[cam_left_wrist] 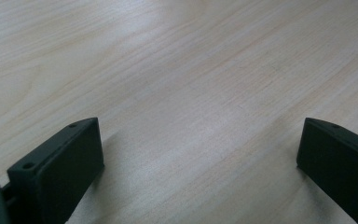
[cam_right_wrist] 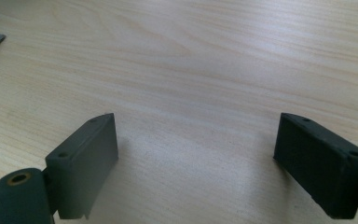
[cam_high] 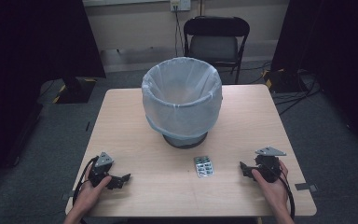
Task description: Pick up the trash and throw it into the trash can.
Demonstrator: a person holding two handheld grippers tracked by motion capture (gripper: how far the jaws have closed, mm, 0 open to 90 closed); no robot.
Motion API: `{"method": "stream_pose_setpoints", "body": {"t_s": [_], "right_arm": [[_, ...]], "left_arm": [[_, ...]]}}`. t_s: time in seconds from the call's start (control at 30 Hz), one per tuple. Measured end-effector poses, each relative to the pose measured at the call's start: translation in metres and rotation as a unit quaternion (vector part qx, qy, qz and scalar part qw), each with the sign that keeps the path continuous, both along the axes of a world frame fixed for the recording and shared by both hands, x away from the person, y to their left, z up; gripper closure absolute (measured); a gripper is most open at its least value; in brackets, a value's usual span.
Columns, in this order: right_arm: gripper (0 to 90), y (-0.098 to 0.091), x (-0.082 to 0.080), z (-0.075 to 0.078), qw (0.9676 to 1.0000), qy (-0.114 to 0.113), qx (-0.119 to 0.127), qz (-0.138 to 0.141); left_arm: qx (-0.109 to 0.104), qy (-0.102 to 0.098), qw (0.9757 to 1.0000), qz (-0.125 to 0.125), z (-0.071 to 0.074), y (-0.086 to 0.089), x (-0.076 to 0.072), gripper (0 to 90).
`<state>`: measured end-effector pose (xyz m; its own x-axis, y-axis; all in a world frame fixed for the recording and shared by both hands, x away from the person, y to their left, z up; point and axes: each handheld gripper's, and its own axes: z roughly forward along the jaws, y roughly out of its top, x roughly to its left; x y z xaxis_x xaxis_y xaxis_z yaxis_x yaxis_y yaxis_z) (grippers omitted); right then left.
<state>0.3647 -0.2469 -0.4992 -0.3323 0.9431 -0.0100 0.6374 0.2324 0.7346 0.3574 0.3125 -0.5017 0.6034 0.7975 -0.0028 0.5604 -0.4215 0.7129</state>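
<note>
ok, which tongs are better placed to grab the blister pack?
Right, probably. The blister pack lies right of the table's centre, nearer the right tongs, whose open jaws point toward it. The left tongs, also open, sit farther off near the left corner.

Count on the table (cam_high: 242, 121): one bin (cam_high: 182, 100) fitted with one white liner bag, standing toward the far edge at centre; one blister pack of pills (cam_high: 204, 166) lying toward the near edge. Two hand-held grippers, the left gripper (cam_high: 120, 181) at the near-left corner and the right gripper (cam_high: 245, 169) at the near-right corner, one hand on each. Beyond the far edge stands one folding chair (cam_high: 216, 39).
</note>
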Motion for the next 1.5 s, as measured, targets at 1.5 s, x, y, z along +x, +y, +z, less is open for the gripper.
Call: {"method": "stream_pose_setpoints", "body": {"t_s": [1.5], "right_arm": [[15.0, 0.124, 0.008, 0.026, 0.9881, -0.003, 0.054, 0.144]], "left_arm": [[0.001, 0.001, 1.0000, 0.000, 0.000, 0.000, 0.000, 0.0]]}}
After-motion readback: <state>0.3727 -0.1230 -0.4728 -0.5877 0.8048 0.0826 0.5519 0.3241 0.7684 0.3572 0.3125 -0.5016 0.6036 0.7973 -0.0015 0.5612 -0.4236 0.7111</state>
